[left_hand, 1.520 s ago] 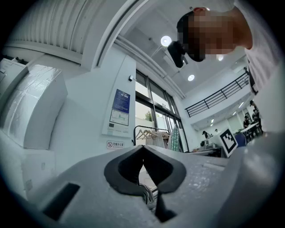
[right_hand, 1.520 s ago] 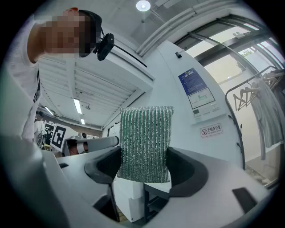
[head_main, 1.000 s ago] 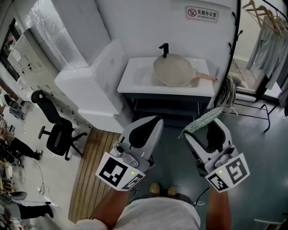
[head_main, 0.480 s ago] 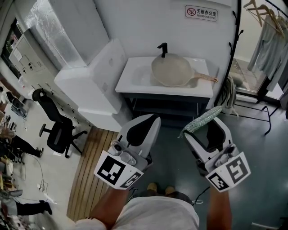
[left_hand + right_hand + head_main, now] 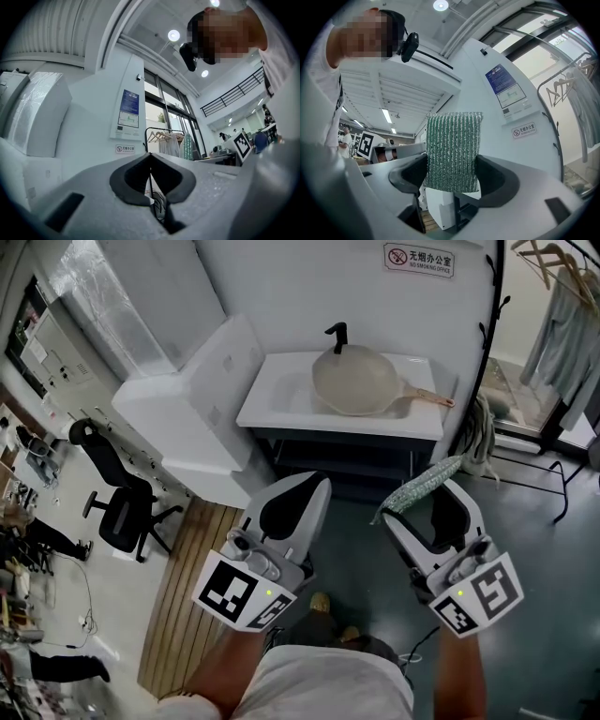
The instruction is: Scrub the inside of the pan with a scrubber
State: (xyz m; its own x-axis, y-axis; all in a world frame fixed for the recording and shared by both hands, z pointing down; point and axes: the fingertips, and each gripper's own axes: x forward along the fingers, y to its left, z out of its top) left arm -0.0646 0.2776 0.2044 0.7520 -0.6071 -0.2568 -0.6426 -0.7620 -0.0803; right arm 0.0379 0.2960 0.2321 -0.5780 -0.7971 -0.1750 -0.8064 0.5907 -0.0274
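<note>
Pan: pale and round, resting in the basin of the white washstand against the far wall, just below the black tap. Its handle points right, over the rim, and its inside faces up with nothing in it.

Scrubber: a green ribbed pad clamped between the jaws of the right gripper, most of it standing clear above them. In the head view the scrubber juts forward from the right gripper.

Left gripper: jaws pressed together, nothing between them. In the head view the left gripper is held beside the right one, in front of the person's body.

Both grippers are well apart from the washstand, with bare floor between.

The step in hand appears to be the approach, with scrubbing not yet begun. The next move calls for carrying the pad to the washstand and laying it flat on the pan's inner face. The pan lies loose, so the left gripper may need to open and steady the handle.

An office chair stands at the left.
</note>
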